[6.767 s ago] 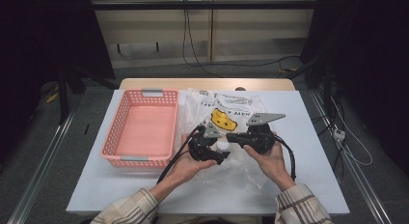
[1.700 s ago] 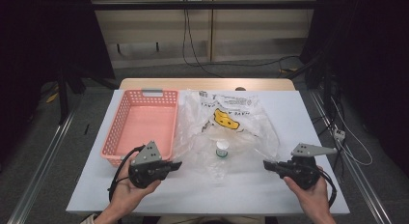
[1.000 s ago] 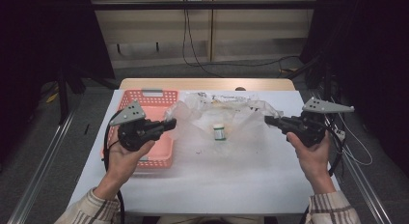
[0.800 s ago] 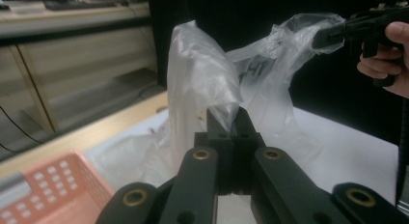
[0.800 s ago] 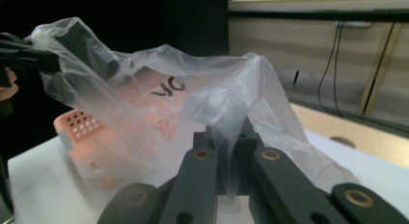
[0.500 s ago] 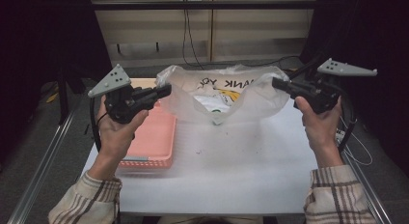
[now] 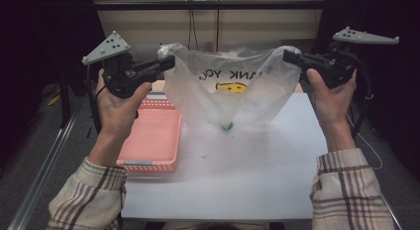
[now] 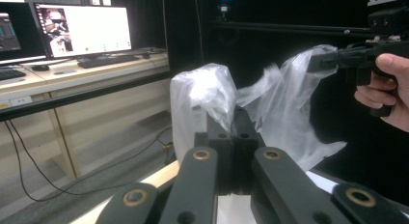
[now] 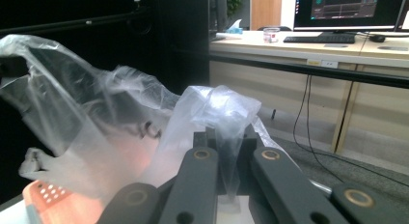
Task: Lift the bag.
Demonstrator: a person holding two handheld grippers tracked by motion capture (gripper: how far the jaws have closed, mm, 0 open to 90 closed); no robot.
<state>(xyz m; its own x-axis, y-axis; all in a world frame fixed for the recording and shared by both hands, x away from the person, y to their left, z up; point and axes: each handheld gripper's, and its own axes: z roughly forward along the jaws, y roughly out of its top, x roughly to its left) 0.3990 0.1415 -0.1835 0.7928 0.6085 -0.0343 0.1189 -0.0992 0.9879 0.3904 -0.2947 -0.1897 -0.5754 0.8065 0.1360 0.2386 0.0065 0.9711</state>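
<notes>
Left gripper raised above the desk, jaws clamped tight on one top corner of the clear plastic bag. Right gripper level with it, well apart, jaws pinched on the opposite corner. Bag hangs stretched between the two, sagging in the middle, lowest point just over the desk. Something small and green sits in the bottom. Pink basket on the desk beneath the left gripper.
</notes>
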